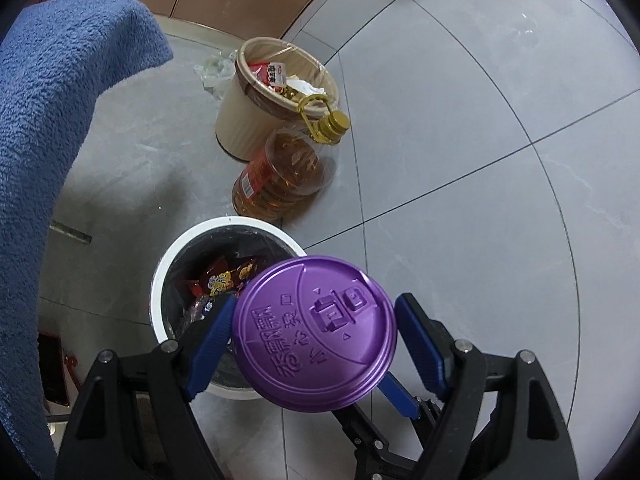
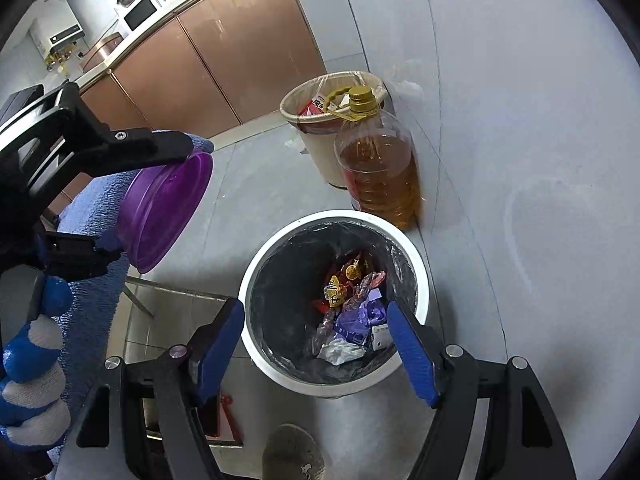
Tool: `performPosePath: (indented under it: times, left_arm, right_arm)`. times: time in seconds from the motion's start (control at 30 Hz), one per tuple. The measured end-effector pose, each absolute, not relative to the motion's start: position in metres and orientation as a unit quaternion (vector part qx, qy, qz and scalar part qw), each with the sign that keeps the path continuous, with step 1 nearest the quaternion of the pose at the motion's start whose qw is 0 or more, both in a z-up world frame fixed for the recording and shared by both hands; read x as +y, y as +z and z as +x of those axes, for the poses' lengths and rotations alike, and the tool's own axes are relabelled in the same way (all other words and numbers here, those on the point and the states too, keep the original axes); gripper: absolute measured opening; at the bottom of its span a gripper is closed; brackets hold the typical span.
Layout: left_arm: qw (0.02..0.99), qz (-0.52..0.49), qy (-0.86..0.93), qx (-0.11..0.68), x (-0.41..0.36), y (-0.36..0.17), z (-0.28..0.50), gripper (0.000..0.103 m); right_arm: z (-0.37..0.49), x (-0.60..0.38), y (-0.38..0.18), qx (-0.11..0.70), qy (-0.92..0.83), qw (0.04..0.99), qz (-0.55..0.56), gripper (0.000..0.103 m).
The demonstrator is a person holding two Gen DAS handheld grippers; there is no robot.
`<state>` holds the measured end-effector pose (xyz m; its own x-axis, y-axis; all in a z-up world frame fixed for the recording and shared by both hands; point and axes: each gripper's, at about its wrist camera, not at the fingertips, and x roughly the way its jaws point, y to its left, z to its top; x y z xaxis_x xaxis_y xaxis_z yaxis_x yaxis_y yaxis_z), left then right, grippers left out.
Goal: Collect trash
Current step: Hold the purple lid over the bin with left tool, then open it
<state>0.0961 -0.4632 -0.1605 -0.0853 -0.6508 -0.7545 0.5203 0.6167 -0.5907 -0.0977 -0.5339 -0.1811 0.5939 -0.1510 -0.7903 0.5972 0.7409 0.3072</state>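
Left gripper [image 1: 316, 336] has its blue fingers [image 1: 212, 336] clamped on a purple cup lid [image 1: 316, 334], held edge-to-edge, partly above the rim of the white bin [image 1: 160, 280] w/ black liner. In the left wrist view the lid blocks the bin's right side and much of its inside; only a few red/yellow snack wrappers [image 1: 224, 278] show. Embossed text on the lid is there but not legible to me. From the right wrist view the lid [image 2: 166, 210] sits off to the left of the bin [image 2: 256, 264], tilted, its far edge hidden by the black arm; a gloved hand [image 2: 32, 380] is cut off at the frame edge. Right gripper [image 2: 316, 348] hangs over the bin, fingers [image 2: 410, 354] spread apart, nothing between them. Bin holds wrappers, purple packaging [image 2: 360, 316], crumpled white paper [image 2: 340, 350]. Behind: oil bottle [image 2: 380, 172] touching the bin, beige bin [image 2: 316, 144] partly hidden by it. Blue towel [image 1: 52, 152] covers the left edge; what's under it can't be told. A shoe toe [image 2: 294, 456] is cut off at bottom.
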Motion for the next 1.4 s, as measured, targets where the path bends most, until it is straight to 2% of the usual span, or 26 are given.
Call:
performPosePath:
  times: [0.27, 0.57, 0.87, 0.97, 1.23, 1.4]
  left_arm:
    - [0.662, -0.067, -0.442, 0.602, -0.461, -0.164, 0.099, 0.079]
    - [0.594, -0.15, -0.45, 0.649, -0.445, -0.177, 0.114, 0.08]
    - [0.59, -0.206, -0.478, 0.618, -0.429, -0.169, 0.118, 0.08]
    - [0.603, -0.149, -0.485, 0.616, -0.433, -0.166, 0.117, 0.08]
    - [0.602, -0.125, -0.497, 0.612, -0.434, -0.163, 0.11, 0.08]
    - [0.638, -0.094, -0.487, 0.589, -0.438, -0.157, 0.104, 0.078]
  right_arm:
    - [-0.099, -0.533, -0.18, 0.39, -0.224, 0.847, 0.285, 0.072]
    - [-0.1, -0.533, -0.181, 0.393, -0.225, 0.845, 0.286, 0.073]
    - [-0.108, -0.537, -0.186, 0.392, -0.234, 0.839, 0.295, 0.075]
    - [-0.11, -0.537, -0.186, 0.391, -0.237, 0.838, 0.298, 0.075]
    - [-0.111, -0.535, -0.188, 0.392, -0.238, 0.836, 0.3, 0.076]
    - [-0.111, -0.534, -0.187, 0.392, -0.239, 0.836, 0.3, 0.076]
